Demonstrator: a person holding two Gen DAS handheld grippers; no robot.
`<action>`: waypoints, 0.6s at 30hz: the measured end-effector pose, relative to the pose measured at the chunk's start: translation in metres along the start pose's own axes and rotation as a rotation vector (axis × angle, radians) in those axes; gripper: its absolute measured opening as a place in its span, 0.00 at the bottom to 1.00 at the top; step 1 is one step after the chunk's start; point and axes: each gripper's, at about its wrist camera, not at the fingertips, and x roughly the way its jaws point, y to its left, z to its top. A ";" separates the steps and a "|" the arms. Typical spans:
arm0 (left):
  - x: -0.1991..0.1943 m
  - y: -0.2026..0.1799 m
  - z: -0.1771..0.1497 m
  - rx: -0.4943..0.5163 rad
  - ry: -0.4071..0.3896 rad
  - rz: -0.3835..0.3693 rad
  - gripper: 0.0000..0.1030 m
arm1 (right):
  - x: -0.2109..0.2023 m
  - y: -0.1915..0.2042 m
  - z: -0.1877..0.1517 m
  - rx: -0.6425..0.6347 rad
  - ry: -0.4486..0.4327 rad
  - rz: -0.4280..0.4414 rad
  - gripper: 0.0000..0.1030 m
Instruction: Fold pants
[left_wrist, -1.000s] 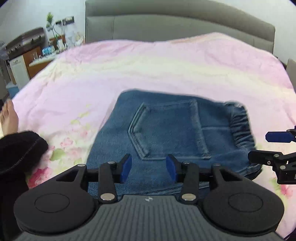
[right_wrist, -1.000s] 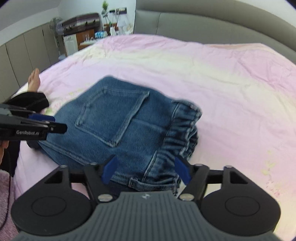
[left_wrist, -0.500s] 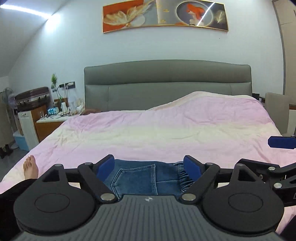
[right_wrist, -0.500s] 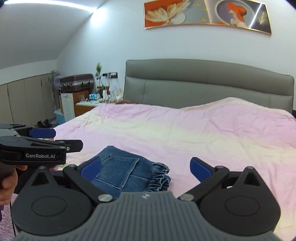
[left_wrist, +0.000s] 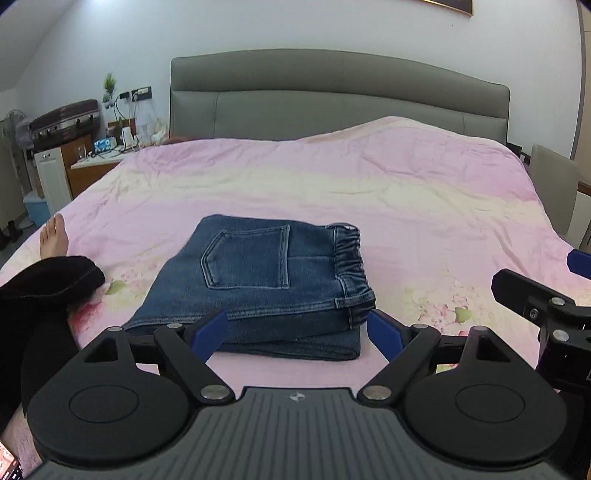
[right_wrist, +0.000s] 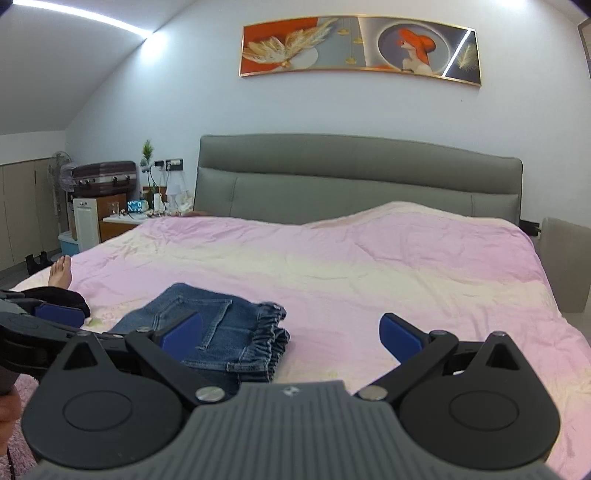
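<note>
Blue denim pants (left_wrist: 266, 284) lie folded into a compact stack on the pink bedspread (left_wrist: 406, 206), back pocket up and elastic waistband to the right. They also show in the right wrist view (right_wrist: 221, 328). My left gripper (left_wrist: 297, 332) is open and empty, held just short of the stack's near edge. My right gripper (right_wrist: 291, 332) is open and empty, held off to the right of the pants. The right gripper also shows at the right edge of the left wrist view (left_wrist: 543, 299).
A grey headboard (left_wrist: 332, 96) backs the bed. A person's bare foot (left_wrist: 53, 236) and black-clad leg (left_wrist: 40, 288) lie at the bed's left edge. A nightstand with clutter (right_wrist: 125, 214) and a suitcase (right_wrist: 103, 177) stand at the left. A chair (left_wrist: 554, 188) is at the right.
Both grippers opened wider, drew back from the pants and rose. The cameras tilted up to the wall, then the left one tipped back down onto the folded stack.
</note>
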 end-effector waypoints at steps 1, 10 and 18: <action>0.002 0.001 -0.002 0.006 0.011 0.013 0.97 | 0.004 0.000 -0.003 0.002 0.021 -0.007 0.95; 0.009 -0.002 -0.019 0.001 0.072 0.041 0.97 | 0.030 -0.006 -0.024 0.041 0.150 -0.009 0.95; 0.011 -0.005 -0.017 0.004 0.082 0.041 0.97 | 0.036 -0.010 -0.023 0.048 0.154 -0.013 0.95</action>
